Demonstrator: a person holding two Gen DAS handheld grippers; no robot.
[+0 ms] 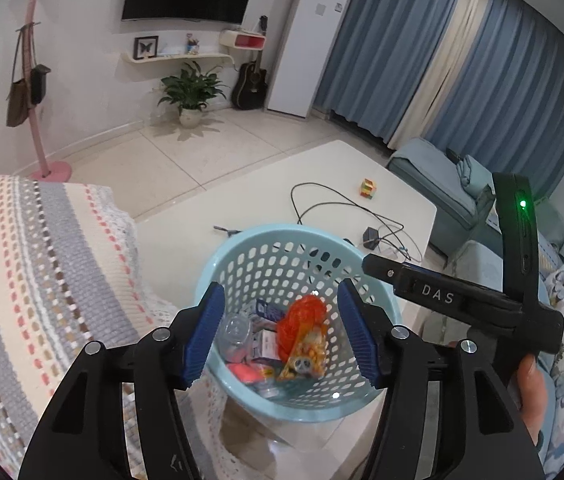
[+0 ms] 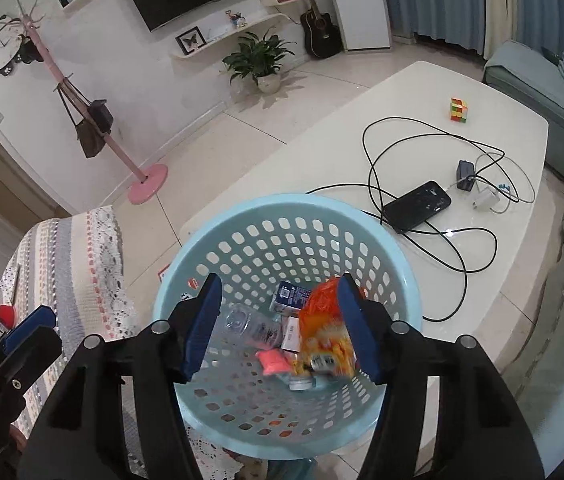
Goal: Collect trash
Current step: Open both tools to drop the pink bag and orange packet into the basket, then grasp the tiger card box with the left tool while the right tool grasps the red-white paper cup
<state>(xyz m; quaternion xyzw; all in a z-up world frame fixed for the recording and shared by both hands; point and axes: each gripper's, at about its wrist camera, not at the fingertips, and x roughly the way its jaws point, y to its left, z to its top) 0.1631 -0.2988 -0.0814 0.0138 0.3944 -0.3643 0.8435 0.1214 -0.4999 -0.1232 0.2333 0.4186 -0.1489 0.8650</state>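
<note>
Landmark: the light blue perforated basket (image 2: pixel 282 224), standing at the near end of the white table (image 2: pixel 422 92); every place below is given from it.
Hidden, left of basket: a striped knitted cover (image 1: pixel 42 264) fills that side of the left wrist view; what it lies on cannot be seen.
Hidden, under basket: the basket's base is cut off by the gripper bodies in both views, so what it stands on cannot be told.
Hard to read, inside basket: the snack bag is blurred in the right wrist view and its print is illegible; small bits at the bottom cannot be identified.
Left gripper (image 1: pixel 280 334): over the basket mouth, blue pads apart at a middling width, nothing between them.
Trash, left inside basket: a clear plastic bottle (image 2: pixel 252 326) lying on its side.
Trash, middle inside basket: a small blue-and-white carton (image 2: pixel 292 296), with a pink scrap (image 2: pixel 272 362) nearer the camera.
Trash, right inside basket: an orange and yellow snack bag (image 1: pixel 304 334), crumpled, close beside the right pad in the right wrist view; contact cannot be told.
Right gripper (image 2: pixel 280 328): above the basket mouth, pads spread well apart, holding nothing.
Right of basket, on table: a black phone (image 2: pixel 418 206) amid looped black cables (image 2: pixel 414 152).
Far right of basket: a colourful cube (image 2: pixel 458 109), well apart.
</note>
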